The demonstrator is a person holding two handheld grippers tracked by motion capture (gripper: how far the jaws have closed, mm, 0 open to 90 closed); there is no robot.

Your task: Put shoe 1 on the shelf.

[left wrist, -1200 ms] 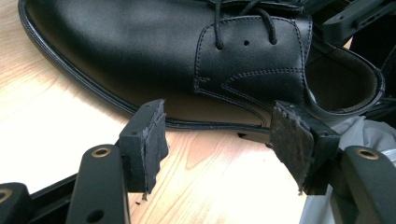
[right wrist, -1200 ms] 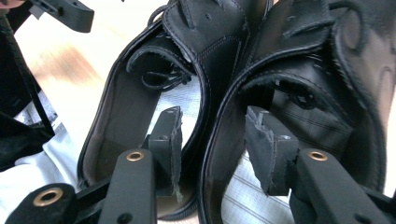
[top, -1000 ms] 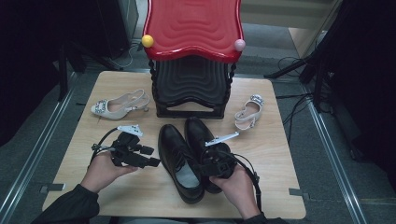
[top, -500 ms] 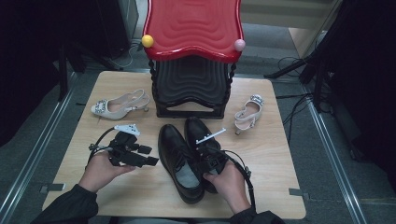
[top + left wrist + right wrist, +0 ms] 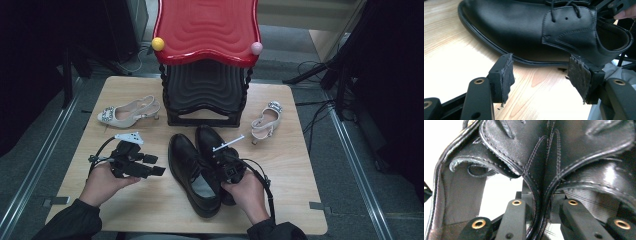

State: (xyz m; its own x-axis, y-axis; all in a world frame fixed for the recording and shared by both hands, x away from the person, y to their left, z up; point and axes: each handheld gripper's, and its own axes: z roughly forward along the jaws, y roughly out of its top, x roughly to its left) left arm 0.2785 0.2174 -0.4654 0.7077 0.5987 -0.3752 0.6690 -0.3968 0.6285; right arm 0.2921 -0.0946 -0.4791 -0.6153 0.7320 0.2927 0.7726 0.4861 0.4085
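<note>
A: We note the right gripper [image 5: 226, 165] at the pair of black dress shoes in the middle of the tabletop [image 5: 150, 210]. Its jaws have just been closing; in the right gripper view they pinch the adjoining inner collars of both shoes [image 5: 541, 182] together. We read this as a way to lift the pair as one, hence the grip at the inner edges rather than on a toe or heel

B: Agreed. In the high view the left black shoe [image 5: 192, 172] and the right black shoe [image 5: 212, 145] lie side by side, touching, toes pointing toward the red and black stool [image 5: 206, 55] at the far edge. The left gripper [image 5: 150, 169]?

A: Jaws apart, nothing between them. In the left gripper view its pads [image 5: 502, 75] rest low on the tabletop just beside the sole of the near shoe [image 5: 529, 32], short of contact. We judge it waits to steady or support the pair

B: Other items: a beige slingback heel [image 5: 127, 112] left of the stool, its mate [image 5: 265, 119] on the right, well apart from each other

A: Surface: pale wood-grain, matt, bare around the shoes. Room: dark; grey floor with metal rails [image 5: 30, 175] along both sides, cables [image 5: 315, 80] at far right
</note>
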